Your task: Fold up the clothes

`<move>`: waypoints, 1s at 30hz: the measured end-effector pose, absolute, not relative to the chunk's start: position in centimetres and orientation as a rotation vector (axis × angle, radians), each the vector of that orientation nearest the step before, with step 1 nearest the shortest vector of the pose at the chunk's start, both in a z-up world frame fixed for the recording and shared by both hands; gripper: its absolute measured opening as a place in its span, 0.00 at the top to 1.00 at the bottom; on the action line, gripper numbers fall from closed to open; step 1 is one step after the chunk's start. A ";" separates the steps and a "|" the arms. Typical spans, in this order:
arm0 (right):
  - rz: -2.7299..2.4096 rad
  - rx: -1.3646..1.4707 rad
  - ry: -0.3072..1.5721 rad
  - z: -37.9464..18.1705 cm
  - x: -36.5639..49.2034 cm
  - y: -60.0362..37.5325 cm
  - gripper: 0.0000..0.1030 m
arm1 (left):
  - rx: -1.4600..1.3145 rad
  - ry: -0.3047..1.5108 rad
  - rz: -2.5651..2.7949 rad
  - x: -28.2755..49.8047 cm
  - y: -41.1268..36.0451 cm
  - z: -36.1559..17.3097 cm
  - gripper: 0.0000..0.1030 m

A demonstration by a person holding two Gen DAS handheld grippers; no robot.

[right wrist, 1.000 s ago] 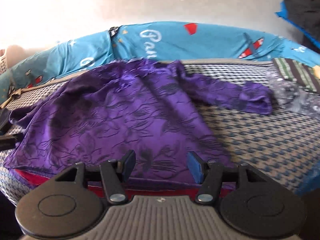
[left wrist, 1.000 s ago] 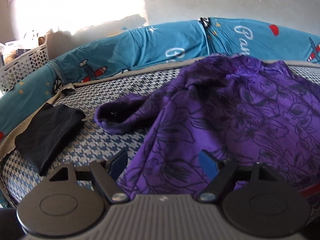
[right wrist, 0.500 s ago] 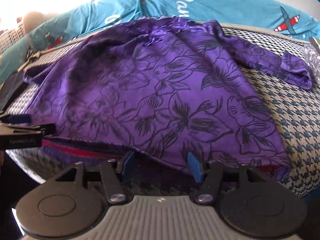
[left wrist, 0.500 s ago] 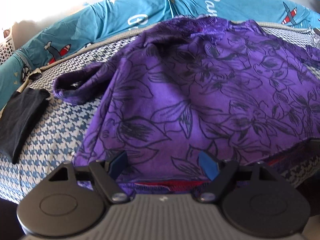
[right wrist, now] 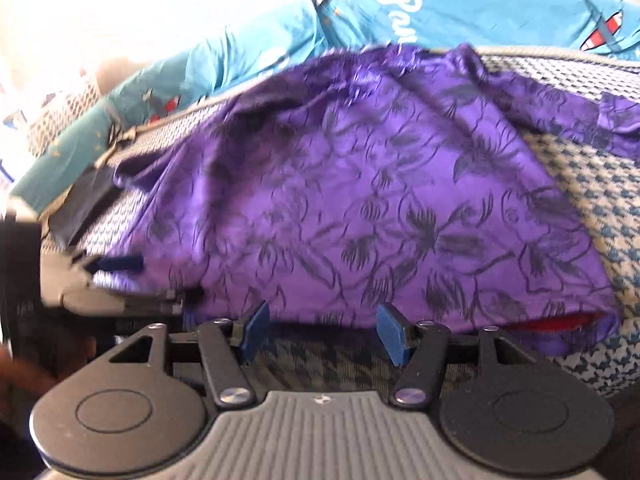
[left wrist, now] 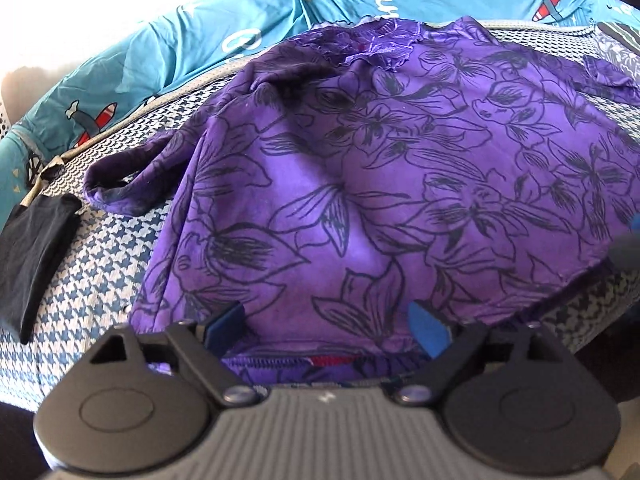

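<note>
With the left hand-held gripper (left wrist: pixel 326 326) opening and the right hand-held gripper (right wrist: pixel 323 330) unclenched, both empty at the hem of the purple flower-printed blouse (left wrist: pixel 380 184), either is risking pinching only the top layer.

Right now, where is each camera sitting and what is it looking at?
Left wrist view: sits on the left hand-held gripper, looking forward and down over the near hem of the purple top; its jaws are opening, not pressing the cloth.
Right wrist view: sits on the right hand-held gripper, looking the same way at the hem's right part; its jaws stand open, and the left hand-held gripper shows at its left edge.
Both share the purple top, the checked bed cover and the teal bedding behind.
</note>
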State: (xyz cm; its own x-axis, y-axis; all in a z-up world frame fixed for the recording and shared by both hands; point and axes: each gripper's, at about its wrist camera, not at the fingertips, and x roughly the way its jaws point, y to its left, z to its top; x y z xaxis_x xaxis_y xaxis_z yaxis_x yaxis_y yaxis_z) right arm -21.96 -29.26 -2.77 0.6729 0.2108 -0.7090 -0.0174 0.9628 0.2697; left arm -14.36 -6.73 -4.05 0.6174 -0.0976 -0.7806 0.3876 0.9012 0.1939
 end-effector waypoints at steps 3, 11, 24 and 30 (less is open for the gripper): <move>0.066 0.240 0.852 -3.4 -21.2 -29.3 0.43 | 0.356 0.872 -0.289 -14.4 -6.7 -4.0 0.10; 0.035 0.210 0.978 -4.7 -20.8 -28.3 0.39 | 0.306 0.811 -0.279 -14.8 -6.2 -2.8 0.00; 0.093 0.209 0.835 -0.7 -19.0 -28.4 0.39 | 0.231 0.794 -0.180 -13.4 -5.3 -2.0 0.00; 0.042 0.244 0.760 1.6 -16.1 -31.3 0.39 | 0.251 0.762 -0.176 -12.2 -6.1 -1.5 0.00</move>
